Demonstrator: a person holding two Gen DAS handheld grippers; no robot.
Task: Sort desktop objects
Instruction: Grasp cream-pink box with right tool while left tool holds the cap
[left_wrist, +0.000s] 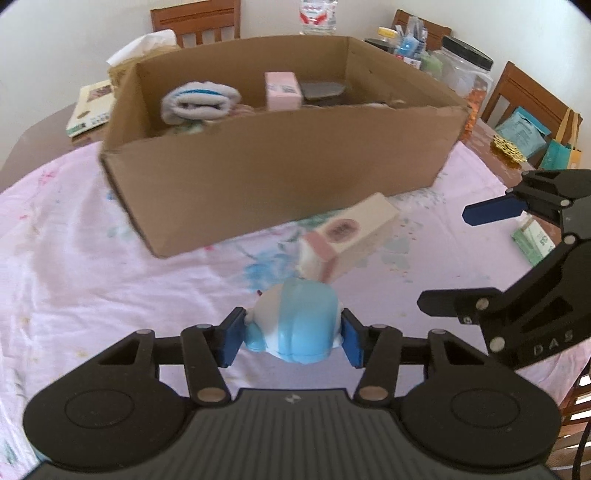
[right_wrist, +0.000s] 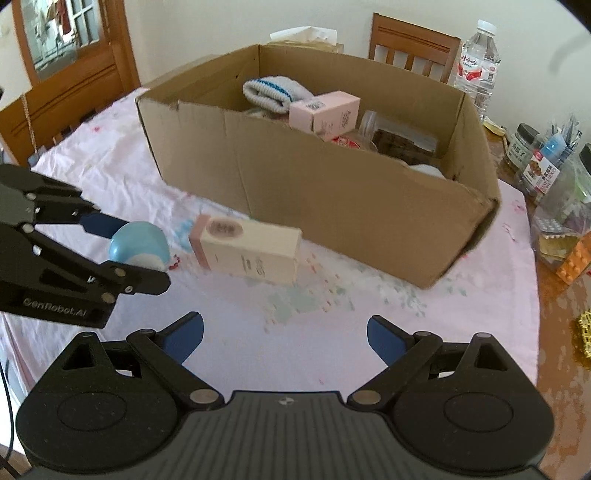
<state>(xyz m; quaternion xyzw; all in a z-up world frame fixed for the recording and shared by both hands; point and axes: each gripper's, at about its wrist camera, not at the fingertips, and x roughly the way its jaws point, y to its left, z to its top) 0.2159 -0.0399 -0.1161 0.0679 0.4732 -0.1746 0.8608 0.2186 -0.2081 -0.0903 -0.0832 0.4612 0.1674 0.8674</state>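
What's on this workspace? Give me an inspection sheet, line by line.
Surface: table under a pink printed cloth.
Job's things: open cardboard box holding rolled sock and pink carton; cream carton lying outside it; blue-white toy.
Clutter: water bottle, jars, booklet.
Grippers: left gripper shut on the toy; right gripper open, empty.
Cables: thin dark cable at the lower edges of both views.
Surroundings: wooden chairs, white wall.

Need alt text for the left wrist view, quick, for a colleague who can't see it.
The left tool grips a blue and white toy above a pink tablecloth. Ahead lie a cream carton and an open cardboard box holding items; the open right tool is at right.
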